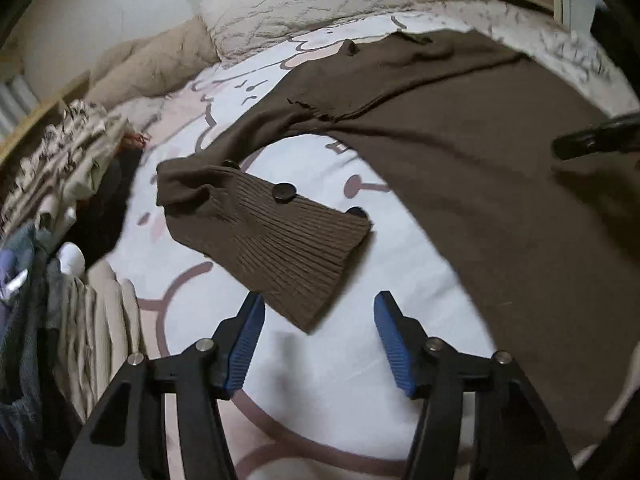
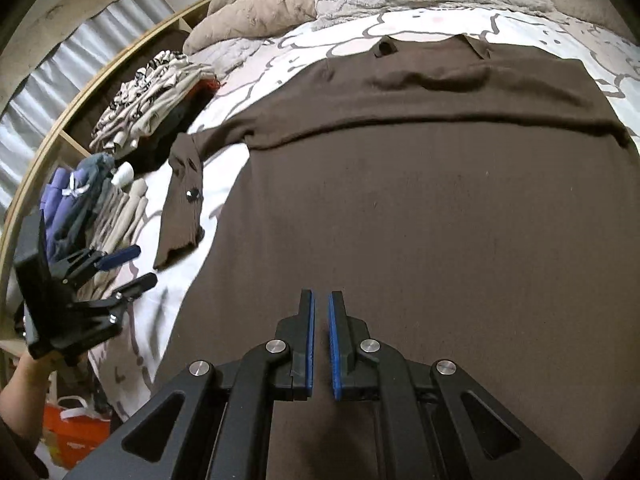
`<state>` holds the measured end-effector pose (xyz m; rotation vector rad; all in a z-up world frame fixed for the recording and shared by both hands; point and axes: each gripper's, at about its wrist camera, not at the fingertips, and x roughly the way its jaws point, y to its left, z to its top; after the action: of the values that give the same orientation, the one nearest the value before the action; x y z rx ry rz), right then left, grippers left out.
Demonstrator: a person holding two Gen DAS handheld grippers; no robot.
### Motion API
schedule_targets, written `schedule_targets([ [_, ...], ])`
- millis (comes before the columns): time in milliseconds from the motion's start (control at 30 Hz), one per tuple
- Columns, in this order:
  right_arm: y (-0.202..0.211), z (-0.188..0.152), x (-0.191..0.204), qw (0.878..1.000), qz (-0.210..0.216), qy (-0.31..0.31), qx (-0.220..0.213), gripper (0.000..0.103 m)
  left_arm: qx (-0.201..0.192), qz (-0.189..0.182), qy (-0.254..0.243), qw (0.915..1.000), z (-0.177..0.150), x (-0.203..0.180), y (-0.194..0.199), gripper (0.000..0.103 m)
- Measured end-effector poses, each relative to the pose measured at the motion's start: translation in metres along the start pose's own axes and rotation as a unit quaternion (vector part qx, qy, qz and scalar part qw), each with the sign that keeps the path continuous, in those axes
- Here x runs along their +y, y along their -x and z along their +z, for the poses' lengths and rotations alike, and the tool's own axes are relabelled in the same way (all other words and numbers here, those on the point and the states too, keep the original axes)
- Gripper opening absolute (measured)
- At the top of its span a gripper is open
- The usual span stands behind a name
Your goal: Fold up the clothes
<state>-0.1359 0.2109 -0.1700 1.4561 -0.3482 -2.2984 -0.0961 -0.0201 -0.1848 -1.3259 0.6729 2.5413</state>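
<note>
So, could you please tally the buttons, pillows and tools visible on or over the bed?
Buttons showing on the brown cardigan's sleeve cuff: 3
Patterned pillows: 1
Tools: 2, left tool and right tool
Total: 6

Right claw (image 2: 319, 312) nearly closed, empty, over brown cardigan (image 2: 420, 208); left claw (image 2: 138, 265) apart.

I'm looking down at the bed (image 2: 256, 52) — its white cover printed with pink cartoon outlines. A brown knit garment (image 2: 420, 200) lies spread flat on it, one buttoned sleeve (image 1: 272, 240) stretched aside. Pillows (image 1: 296, 4) sit at the head, folded clothes stacks (image 2: 148, 96) along the edge (beside the wooden frame).
</note>
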Motion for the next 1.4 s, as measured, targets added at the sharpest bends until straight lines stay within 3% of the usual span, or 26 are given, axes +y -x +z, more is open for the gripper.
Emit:
schedule_targets([
  [100, -0.002, -0.005, 0.007, 1.000, 0.005, 0.009, 0.004, 0.006, -0.002, 0.040, -0.027, 0.9988, 0.000, -0.006, -0.020, 0.056],
  [133, -0.002, -0.007, 0.010, 1.000, 0.005, 0.012, 0.002, 0.006, -0.005, 0.038, -0.030, 0.9988, 0.001, -0.005, -0.026, 0.045],
  [200, 0.000, -0.010, 0.016, 1.000, -0.001, 0.023, -0.014, 0.006, -0.003, 0.007, -0.006, 1.0000, 0.006, 0.004, -0.033, 0.016],
  [267, 0.006, -0.015, 0.026, 0.998, -0.008, 0.045, -0.048, 0.006, -0.004, -0.020, 0.048, 0.9986, 0.014, 0.023, -0.029, 0.007],
  [333, 0.012, -0.021, 0.039, 0.994, -0.005, 0.073, -0.080, 0.008, -0.024, -0.063, 0.122, 0.9902, 0.019, 0.045, -0.011, 0.007],
  [400, 0.014, -0.023, 0.045, 0.994, 0.008, 0.073, -0.086, 0.055, -0.066, -0.110, 0.190, 0.9734, 0.026, 0.069, 0.018, 0.007],
  [433, 0.015, -0.024, 0.046, 0.994, 0.024, 0.065, -0.086, 0.096, -0.091, -0.134, 0.216, 0.9628, 0.030, 0.078, 0.035, 0.007],
  [467, 0.017, -0.023, 0.045, 0.994, 0.049, 0.047, -0.086, 0.100, -0.116, -0.158, 0.239, 0.9511, 0.035, 0.087, 0.051, 0.007],
  [567, 0.019, -0.015, 0.034, 0.987, 0.140, -0.027, -0.069, 0.100, -0.179, -0.227, 0.256, 0.9225, 0.050, 0.090, 0.093, 0.007],
  [633, 0.020, -0.009, 0.017, 0.964, 0.237, -0.105, -0.054, 0.100, -0.204, -0.259, 0.236, 0.9141, 0.063, 0.076, 0.112, 0.007],
  [733, 0.032, -0.005, -0.005, 0.914, 0.353, -0.189, -0.070, 0.100, -0.213, -0.291, 0.193, 0.9126, 0.079, 0.037, 0.119, 0.007],
  [800, 0.045, -0.006, -0.014, 0.898, 0.377, -0.204, -0.096, 0.100, -0.210, -0.306, 0.163, 0.9144, 0.087, 0.007, 0.115, 0.007],
  [900, 0.064, -0.008, -0.027, 0.898, 0.363, -0.215, -0.127, 0.100, -0.183, -0.337, 0.134, 0.9138, 0.093, -0.037, 0.099, 0.007],
  [1000, 0.069, -0.009, -0.037, 0.914, 0.325, -0.211, -0.125, 0.097, -0.170, -0.345, 0.104, 0.9170, 0.090, -0.073, 0.095, 0.007],
  [1067, 0.064, -0.009, -0.040, 0.927, 0.296, -0.207, -0.104, 0.072, -0.163, -0.353, 0.095, 0.9163, 0.086, -0.085, 0.095, 0.007],
  [1100, 0.058, -0.010, -0.041, 0.932, 0.283, -0.208, -0.087, 0.068, -0.162, -0.346, 0.087, 0.9199, 0.085, -0.089, 0.096, 0.007],
  [1133, 0.051, -0.012, -0.043, 0.934, 0.278, -0.214, -0.071, 0.056, -0.162, -0.339, 0.079, 0.9234, 0.083, -0.092, 0.096, 0.007],
  [1267, 0.031, -0.024, -0.055, 0.918, 0.302, -0.254, -0.034, 0.021, -0.145, -0.323, 0.055, 0.9336, 0.076, -0.100, 0.091, 0.008],
  [1300, 0.032, -0.024, -0.055, 0.924, 0.289, -0.249, -0.038, 0.018, -0.144, -0.321, 0.053, 0.9347, 0.073, -0.099, 0.093, 0.011],
  [1333, 0.035, -0.022, -0.053, 0.931, 0.272, -0.238, -0.046, 0.012, -0.145, -0.317, 0.051, 0.9360, 0.072, -0.096, 0.093, 0.022],
  [1367, 0.038, -0.017, -0.052, 0.937, 0.259, -0.227, -0.052, 0.011, -0.147, -0.311, 0.050, 0.9377, 0.070, -0.093, 0.093, 0.042],
  [1400, 0.041, -0.010, -0.053, 0.940, 0.257, -0.220, -0.053, 0.011, -0.153, -0.299, 0.052, 0.9406, 0.069, -0.086, 0.093, 0.050],
])
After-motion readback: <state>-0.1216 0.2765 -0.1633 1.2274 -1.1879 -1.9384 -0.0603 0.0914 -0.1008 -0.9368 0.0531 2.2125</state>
